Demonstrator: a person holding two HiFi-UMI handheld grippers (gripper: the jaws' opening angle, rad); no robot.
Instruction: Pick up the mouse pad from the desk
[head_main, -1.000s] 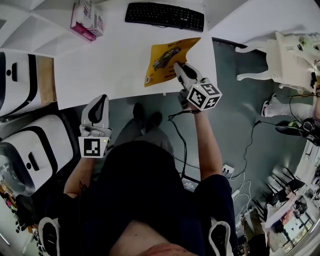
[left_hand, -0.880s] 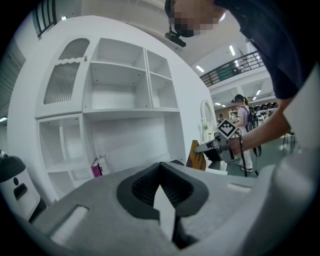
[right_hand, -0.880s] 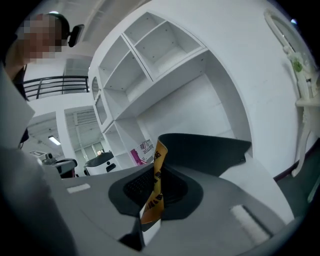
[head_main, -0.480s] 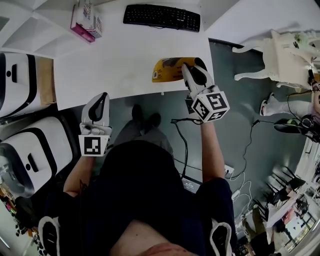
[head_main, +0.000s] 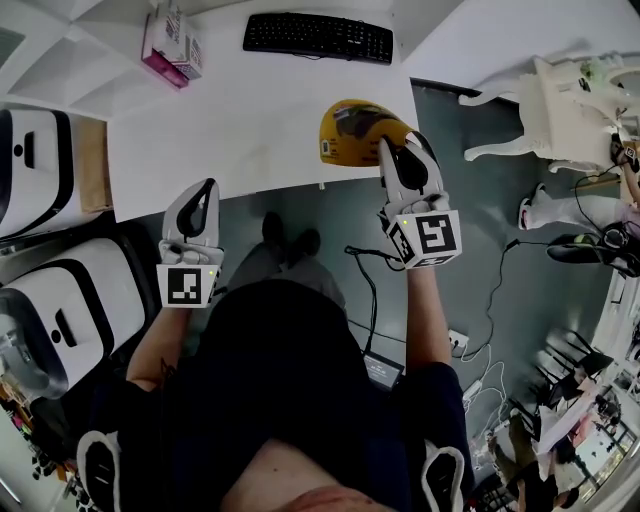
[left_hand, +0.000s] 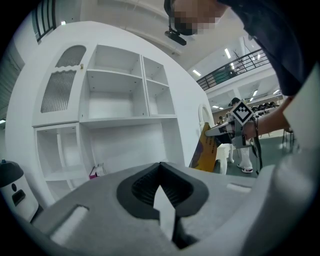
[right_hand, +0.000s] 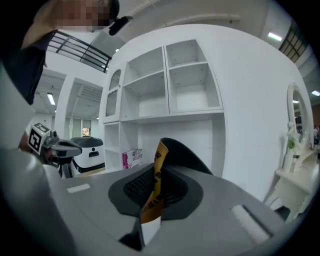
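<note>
The yellow mouse pad (head_main: 350, 132) with a black underside hangs curled above the right part of the white desk (head_main: 230, 120). My right gripper (head_main: 388, 152) is shut on its near edge and holds it in the air. In the right gripper view the pad (right_hand: 156, 190) stands pinched between the jaws, its black back curling over. My left gripper (head_main: 203, 192) hovers at the desk's front edge, shut, with nothing in it. From the left gripper view its jaws (left_hand: 160, 165) meet at the tip, and the pad (left_hand: 206, 150) hangs from the right gripper (left_hand: 220, 131) at the right.
A black keyboard (head_main: 318, 35) lies at the desk's far edge and a pink and white box (head_main: 172, 45) at its far left. White shelves stand behind the desk. White machines (head_main: 40, 160) are at the left, a white stool (head_main: 560, 110) at the right, cables (head_main: 365, 270) on the floor.
My right gripper has risen and rolled with the mouse pad in it; the pad has come off the desk and curled. The left gripper has stayed almost where it was.
</note>
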